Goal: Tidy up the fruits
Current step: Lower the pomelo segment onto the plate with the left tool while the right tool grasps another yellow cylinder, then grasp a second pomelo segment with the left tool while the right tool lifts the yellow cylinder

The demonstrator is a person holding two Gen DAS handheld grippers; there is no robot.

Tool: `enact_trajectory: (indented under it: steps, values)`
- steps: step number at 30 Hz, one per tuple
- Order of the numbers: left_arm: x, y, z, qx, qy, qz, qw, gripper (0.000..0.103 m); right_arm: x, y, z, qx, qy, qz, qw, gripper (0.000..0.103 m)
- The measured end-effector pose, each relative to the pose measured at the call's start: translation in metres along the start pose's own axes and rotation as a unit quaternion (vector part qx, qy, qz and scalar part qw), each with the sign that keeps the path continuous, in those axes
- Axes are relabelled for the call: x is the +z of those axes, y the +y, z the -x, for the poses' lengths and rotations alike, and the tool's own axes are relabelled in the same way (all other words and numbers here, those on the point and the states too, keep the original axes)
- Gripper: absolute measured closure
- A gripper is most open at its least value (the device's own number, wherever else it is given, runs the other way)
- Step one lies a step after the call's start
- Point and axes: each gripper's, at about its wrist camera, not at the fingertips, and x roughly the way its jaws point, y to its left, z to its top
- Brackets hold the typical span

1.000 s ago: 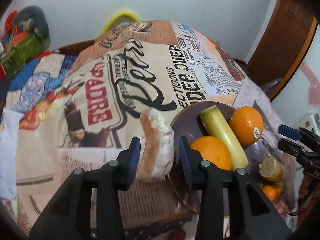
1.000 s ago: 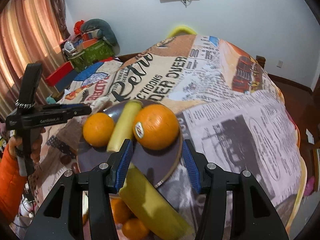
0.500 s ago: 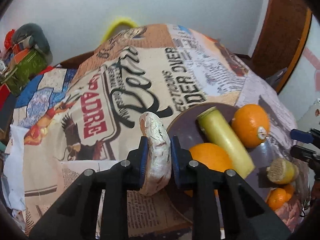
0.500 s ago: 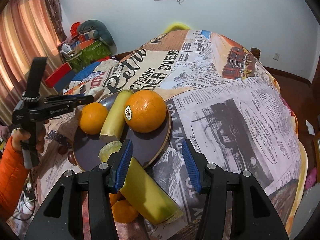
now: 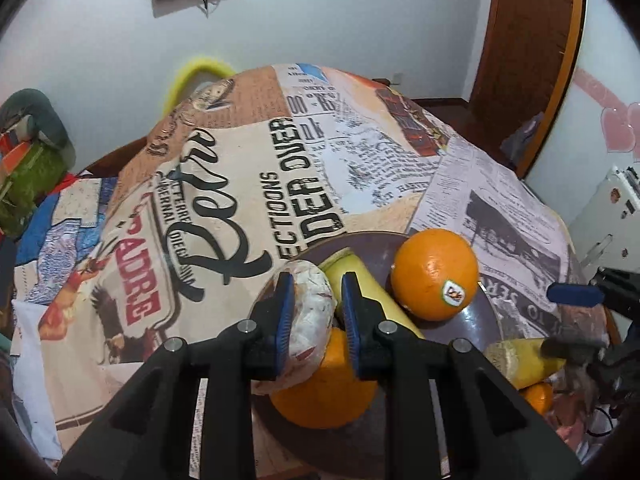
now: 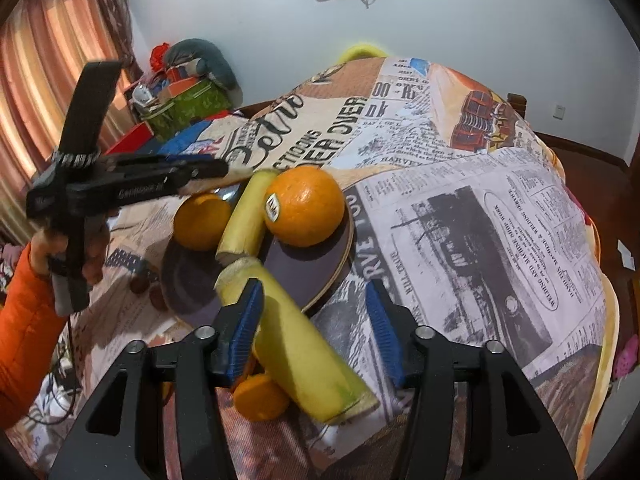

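My left gripper (image 5: 315, 312) is shut on a pale, plastic-wrapped fruit (image 5: 309, 320) and holds it above the dark round plate (image 5: 472, 320). The plate holds a large stickered orange (image 5: 434, 274), a smaller orange (image 5: 324, 384) and a yellow-green cane piece (image 5: 360, 284). In the right wrist view the plate (image 6: 304, 272) sits ahead, with the left gripper (image 6: 216, 170) over its far left edge. My right gripper (image 6: 316, 324) is open, with a second yellow-green cane piece (image 6: 304, 344) lying between its fingers, off the plate's near edge.
The table wears a newspaper-print cloth (image 6: 460, 208). Small oranges (image 6: 260, 396) lie under my right gripper near the table's front. A few small dark fruits (image 6: 140, 284) lie left of the plate. Boxes and bags (image 6: 184, 88) stand at the far left by a curtain.
My left gripper closed on the wrapped fruit beside the plate, lifted it and carried it right, over the plate. My right gripper drew back slightly and stayed open.
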Motion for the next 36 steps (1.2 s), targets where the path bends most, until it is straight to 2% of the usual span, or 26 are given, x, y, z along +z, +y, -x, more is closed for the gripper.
enact_trajectory:
  steps: [2, 6, 8, 10, 18, 19, 23, 28, 31, 36]
  values:
    - [0.000, -0.001, 0.000, 0.002, 0.004, 0.001, 1.0000, 0.075, -0.003, 0.003, -0.001, 0.003, 0.002, 0.004, 1.000, 0.043]
    - [-0.003, 0.003, 0.009, -0.001, 0.005, 0.019, 0.9998, 0.065, -0.005, 0.012, -0.009, 0.007, 0.013, 0.026, 1.000, 0.043]
    - [-0.006, 0.005, 0.018, -0.002, -0.003, 0.026, 0.9996, 0.054, -0.005, 0.016, -0.014, 0.010, 0.018, 0.032, 0.999, 0.042]
    - [-0.009, 0.005, 0.029, 0.002, -0.015, 0.026, 0.9996, 0.050, -0.003, 0.019, -0.020, 0.014, 0.021, 0.038, 0.999, 0.042]
    - [-0.031, 0.011, 0.061, 0.000, -0.027, 0.037, 0.9989, 0.045, 0.002, 0.028, -0.045, 0.005, 0.050, 0.065, 0.997, 0.042]
    - [-0.034, 0.011, 0.063, -0.001, -0.026, 0.039, 0.9989, 0.045, 0.002, 0.029, -0.045, 0.001, 0.048, 0.071, 0.996, 0.048]
    - [-0.044, 0.009, 0.065, -0.001, -0.017, 0.042, 0.9990, 0.045, 0.005, 0.030, -0.040, -0.009, 0.042, 0.071, 0.997, 0.055]
    - [-0.056, -0.001, 0.072, -0.006, -0.007, 0.045, 0.9989, 0.044, 0.007, 0.025, -0.018, -0.021, 0.015, 0.057, 0.998, 0.061]
    - [-0.063, -0.009, 0.078, -0.011, -0.003, 0.045, 0.9989, 0.040, 0.005, 0.021, 0.001, -0.021, -0.002, 0.042, 0.999, 0.062]
    - [-0.078, -0.023, 0.087, -0.023, 0.008, 0.053, 0.9983, 0.039, -0.004, 0.018, 0.029, -0.029, -0.019, 0.027, 0.999, 0.064]
